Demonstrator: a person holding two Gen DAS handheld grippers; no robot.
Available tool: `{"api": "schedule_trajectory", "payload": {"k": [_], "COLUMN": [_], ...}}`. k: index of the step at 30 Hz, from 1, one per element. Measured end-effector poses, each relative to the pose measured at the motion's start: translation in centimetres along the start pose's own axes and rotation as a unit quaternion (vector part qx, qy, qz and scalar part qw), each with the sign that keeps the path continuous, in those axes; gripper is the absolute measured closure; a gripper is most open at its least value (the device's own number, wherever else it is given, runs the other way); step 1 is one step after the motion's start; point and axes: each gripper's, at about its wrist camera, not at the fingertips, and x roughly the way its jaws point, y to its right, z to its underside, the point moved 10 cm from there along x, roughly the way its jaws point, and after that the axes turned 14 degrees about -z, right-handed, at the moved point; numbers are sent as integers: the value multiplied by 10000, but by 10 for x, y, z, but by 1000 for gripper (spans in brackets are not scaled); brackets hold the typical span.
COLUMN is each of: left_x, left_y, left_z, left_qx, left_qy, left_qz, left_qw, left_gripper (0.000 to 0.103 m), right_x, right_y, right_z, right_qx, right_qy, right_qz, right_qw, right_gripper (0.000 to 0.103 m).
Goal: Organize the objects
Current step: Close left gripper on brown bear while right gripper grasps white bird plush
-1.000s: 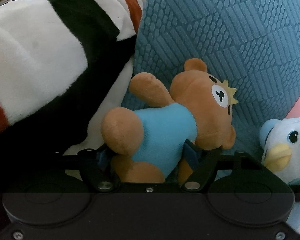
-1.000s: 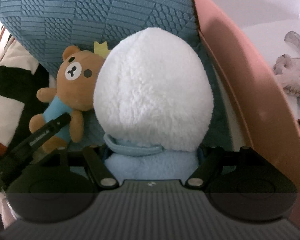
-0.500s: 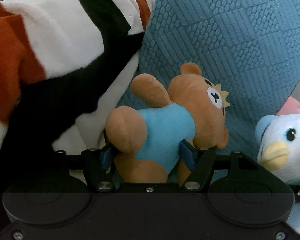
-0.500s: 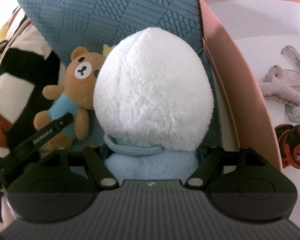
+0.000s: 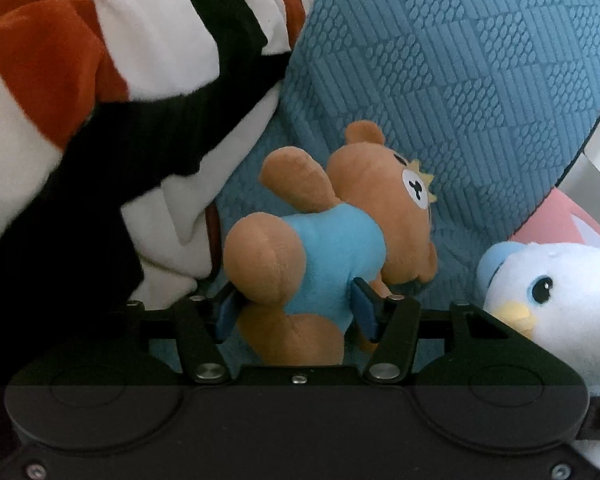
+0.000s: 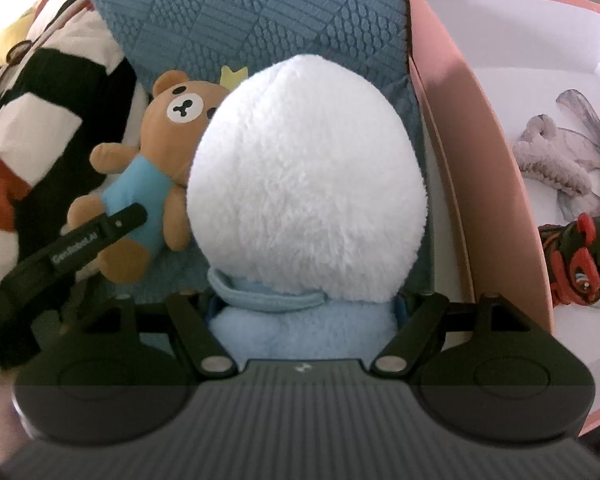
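Since a second ago our right gripper point(image 6: 304, 312) has swung so more of the pink box point(image 6: 448, 152) shows, with a grey toy point(image 6: 556, 160) and a red toy point(image 6: 576, 264) inside. A blue cushion point(image 5: 460, 80) backs a striped blanket point(image 5: 100, 80). Our left gripper point(image 5: 294, 312) clamps the teddy bear point(image 5: 324, 248) at its blue shirt. The right one grips the white bird toy point(image 6: 304, 184) by its pale blue body, just beside the box.

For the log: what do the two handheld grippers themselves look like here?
Left gripper: matte black body, two round housings, black linkage arms with silver pivot screws, blue pads on the fingers. Right gripper: same black linkages, ribbed grey centre panel bearing a small white logo. No cables or sleeves visible.
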Motion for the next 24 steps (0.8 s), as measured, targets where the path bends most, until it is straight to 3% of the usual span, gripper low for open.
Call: {"api": "schedule_trajectory", "payload": {"k": [4, 10, 19, 24], "left_x": [5, 18, 39, 45], "left_y": [4, 1, 12, 12], "left_z": [0, -5, -10, -13], "left_qx": [164, 18, 172, 147], "left_qy": [-82, -167, -194, -59], "left_qz": [-41, -94, 29, 62], "left_qw": [9998, 9998, 9997, 9999], "left_gripper": [40, 15, 17, 25], "right_x": [3, 9, 19, 23], "right_y": [3, 10, 16, 17], "right_z": [5, 6, 3, 1], "right_qx": [-37, 7, 48, 28], "right_qy": [-78, -130, -161, -146], "right_qz": [53, 141, 153, 120], "right_qw": [9999, 9998, 9997, 9998], "right_gripper": [26, 26, 25, 24]}}
